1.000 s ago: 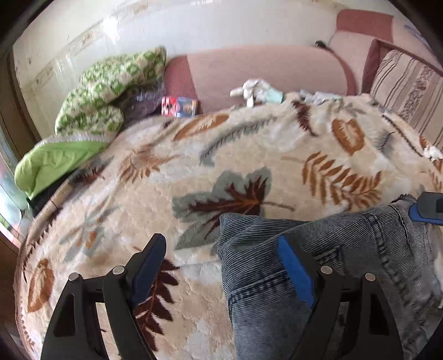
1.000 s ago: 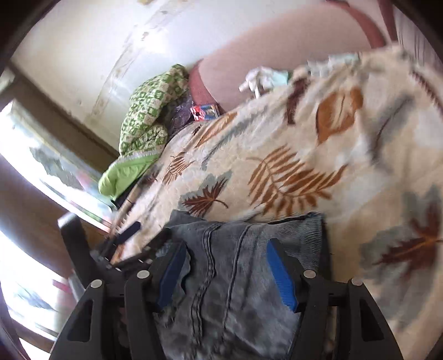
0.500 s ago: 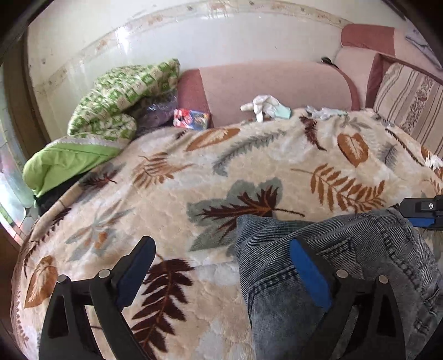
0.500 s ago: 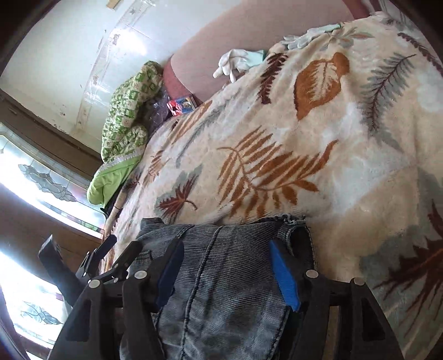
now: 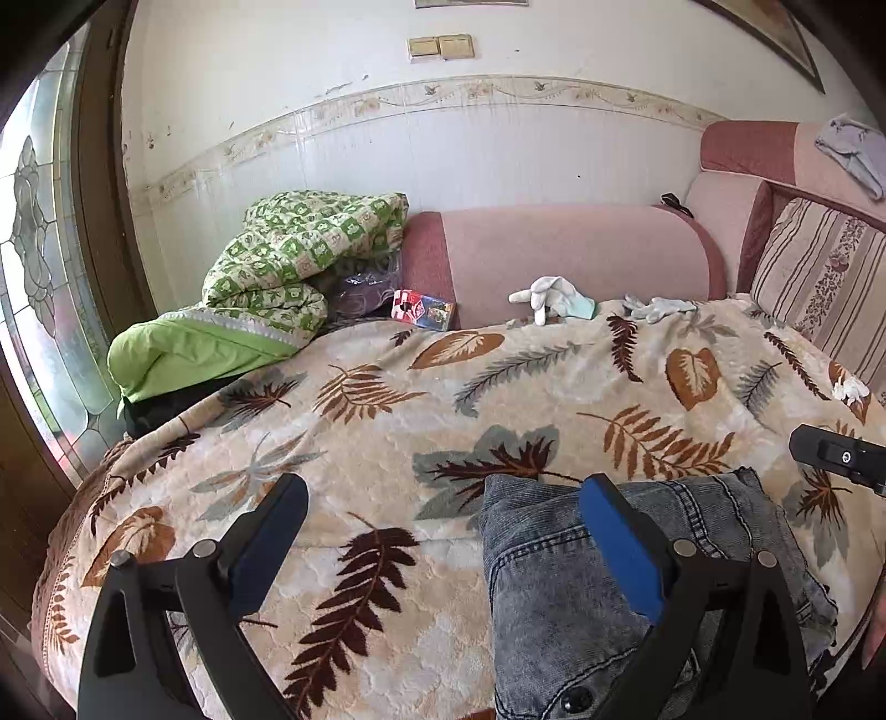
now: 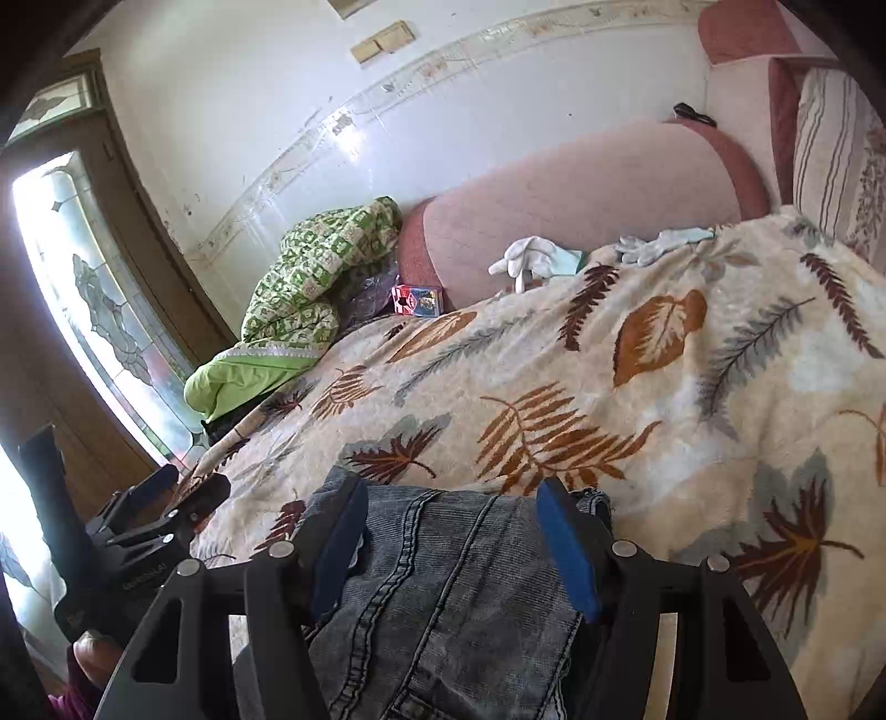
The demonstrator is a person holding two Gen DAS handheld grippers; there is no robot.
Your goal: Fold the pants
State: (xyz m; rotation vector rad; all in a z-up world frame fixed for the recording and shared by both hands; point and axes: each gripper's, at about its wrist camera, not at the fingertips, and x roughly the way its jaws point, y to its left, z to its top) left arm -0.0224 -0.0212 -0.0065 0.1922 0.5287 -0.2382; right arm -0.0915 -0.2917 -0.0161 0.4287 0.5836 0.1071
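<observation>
Pants (image 5: pixel 637 581) folded on blanket (image 5: pixel 387 421)

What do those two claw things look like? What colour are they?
Both look alike. The left claw and right claw are black plastic frames with triangular cut-outs and silver round bolts. Each has two long fingers lined with flat blue pads. No cables show.

The near part of the jeans (image 5: pixel 559 603) runs out at the bottom edge in both views. The picture frame (image 5: pixel 775 33) on the wall is cut off at the top. The print on the small red box (image 5: pixel 423 310) is too small to read.
</observation>
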